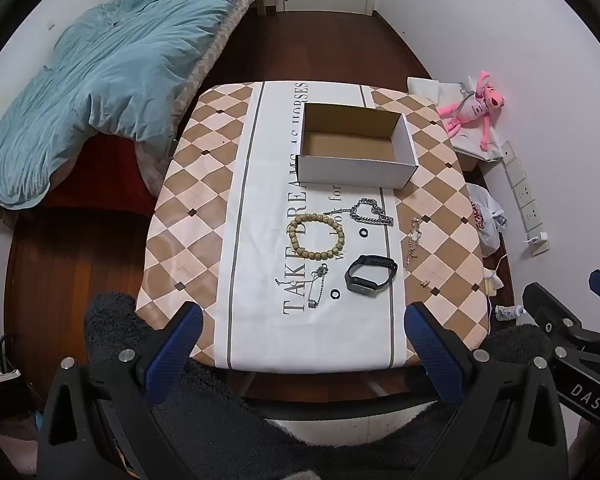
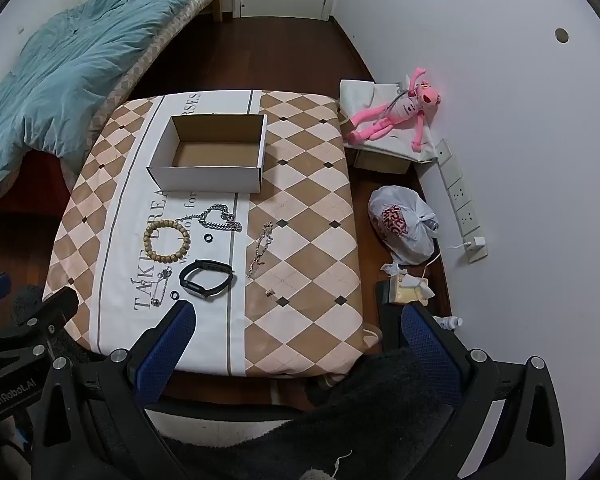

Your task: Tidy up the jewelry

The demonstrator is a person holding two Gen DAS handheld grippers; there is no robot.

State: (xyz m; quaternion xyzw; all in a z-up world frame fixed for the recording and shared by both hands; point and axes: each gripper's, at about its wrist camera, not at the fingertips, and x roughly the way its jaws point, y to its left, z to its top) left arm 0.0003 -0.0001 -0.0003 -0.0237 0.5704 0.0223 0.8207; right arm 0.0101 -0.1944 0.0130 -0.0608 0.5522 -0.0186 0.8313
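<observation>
An empty open cardboard box (image 1: 356,146) (image 2: 210,156) stands at the far side of the table. In front of it lie a wooden bead bracelet (image 1: 317,237) (image 2: 167,241), a silver chain (image 1: 370,212) (image 2: 219,217), a black smart band (image 1: 370,276) (image 2: 207,279), a thin beaded chain (image 1: 414,244) (image 2: 261,249), a small silver pendant chain (image 1: 314,286) (image 2: 160,286), two black rings (image 1: 363,233) (image 1: 334,293) and small earrings (image 2: 270,292). My left gripper (image 1: 302,328) and right gripper (image 2: 296,328) are both open and empty, above the table's near edge.
The table has a checked cloth (image 1: 204,216) with a white printed runner. A bed with a blue duvet (image 1: 100,72) is at the left. At the right by the wall are a pink plush toy (image 2: 396,116), a tied plastic bag (image 2: 404,224) and a power strip (image 2: 462,200).
</observation>
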